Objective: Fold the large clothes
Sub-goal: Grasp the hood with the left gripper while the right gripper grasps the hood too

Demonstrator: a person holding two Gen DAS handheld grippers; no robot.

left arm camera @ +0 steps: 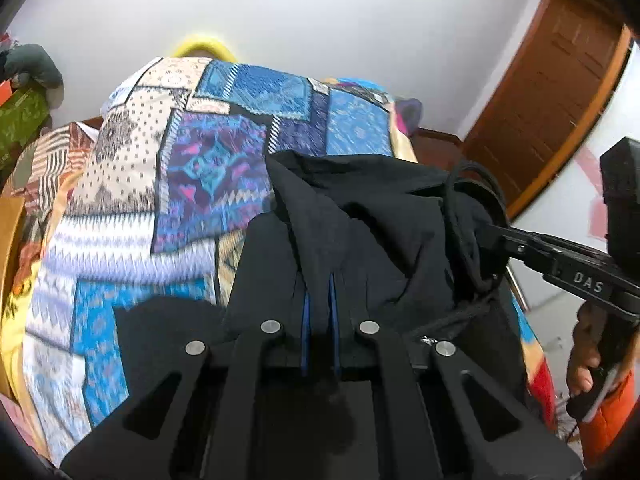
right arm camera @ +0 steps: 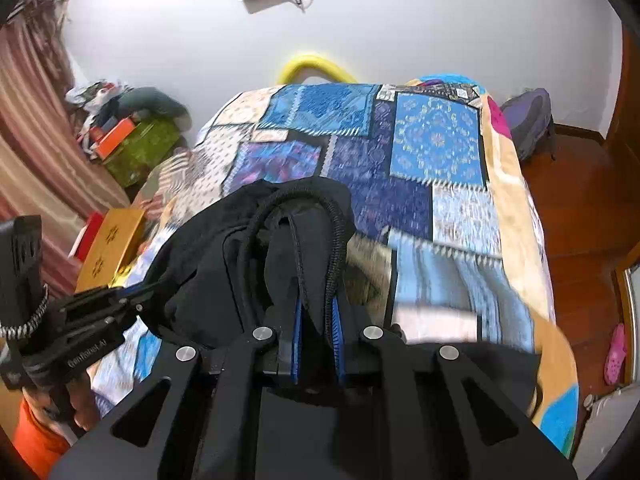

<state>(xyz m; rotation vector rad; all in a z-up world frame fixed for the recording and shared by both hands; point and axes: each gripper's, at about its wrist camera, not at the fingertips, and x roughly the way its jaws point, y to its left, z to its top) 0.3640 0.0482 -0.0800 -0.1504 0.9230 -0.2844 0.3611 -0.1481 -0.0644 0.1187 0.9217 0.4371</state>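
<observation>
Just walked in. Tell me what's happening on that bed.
A person is folding a black garment over a bed covered by a patchwork blanket. The left hand-held gripper is shut on the dark cloth, and the right hand-held gripper is shut on another part of it, beside a black cord. The garment is bunched between them; no tidy fold shows yet.

Each camera rides on a hand-held gripper and looks forward and downward along its own fingers, very close to the black garment bunched right in front of the lens. Both face along the bed with the patchwork bedspread towards the white wall and the yellow headboard. The left view catches the right gripper at its right edge; the right view catches the left gripper at its left edge. Both share the garment, the bedspread and the wall.
</observation>
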